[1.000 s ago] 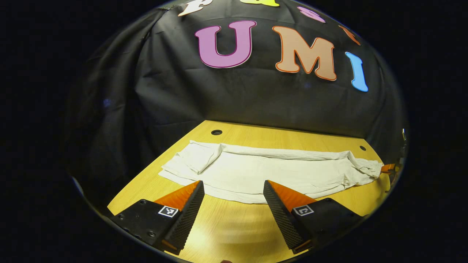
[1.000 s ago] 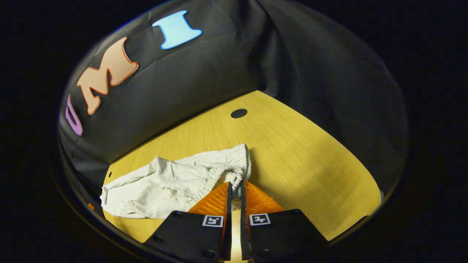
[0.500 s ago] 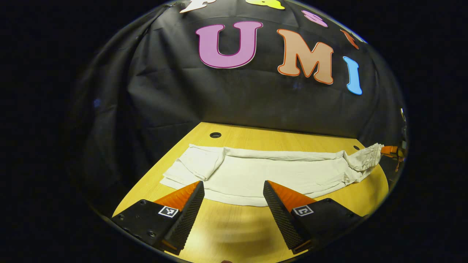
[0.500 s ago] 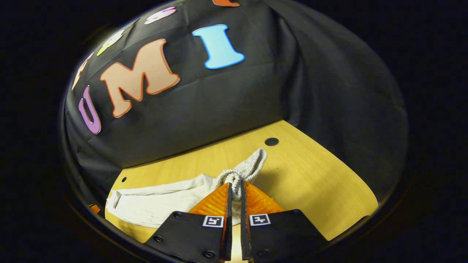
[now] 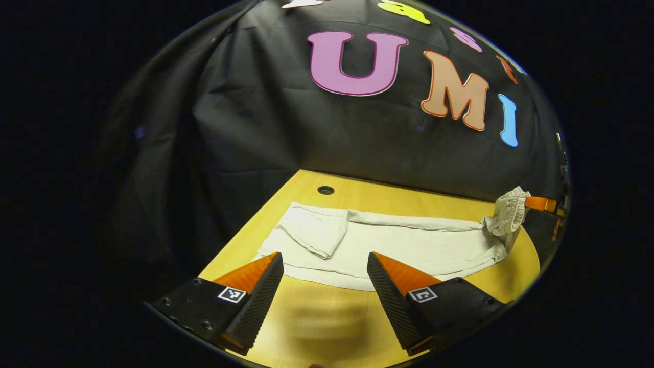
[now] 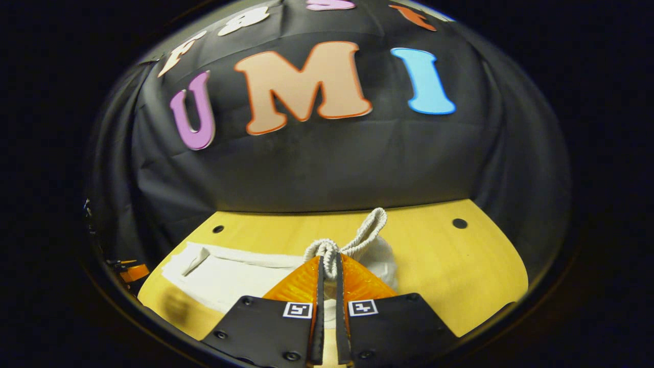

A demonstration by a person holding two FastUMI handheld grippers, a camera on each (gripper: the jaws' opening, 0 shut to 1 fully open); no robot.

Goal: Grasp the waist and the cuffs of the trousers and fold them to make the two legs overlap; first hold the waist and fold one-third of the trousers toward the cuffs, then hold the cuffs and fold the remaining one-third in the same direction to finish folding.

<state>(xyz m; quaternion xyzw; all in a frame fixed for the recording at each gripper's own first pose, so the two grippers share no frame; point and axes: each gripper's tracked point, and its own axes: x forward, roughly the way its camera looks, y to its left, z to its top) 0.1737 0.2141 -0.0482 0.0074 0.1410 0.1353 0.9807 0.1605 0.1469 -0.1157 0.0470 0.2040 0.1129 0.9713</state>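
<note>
Left tool (image 5: 323, 266): wide open, nothing between its fingers, held low over the near edge of the tabletop (image 5: 327, 327), just short of the trousers' near hem.
Cuff end: in the left gripper view the cuffs (image 5: 311, 232) lie flat at the left end of the cloth, one corner turned over on itself, close to a round hole (image 5: 325, 190) in the wood.
Trousers (image 5: 409, 248): pale, spread lengthwise across the tabletop, legs lying one on the other; the middle stretch is flat with a rolled ridge along the far edge.
Waist (image 6: 352, 245): the elastic waistband is bunched and lifted off the tabletop at the right end.
Right tool (image 6: 327, 266): fingers closed together, pinching the gathered waistband, which pokes up above the tips; in the left gripper view it shows at the far right edge (image 5: 536, 203).
</note>
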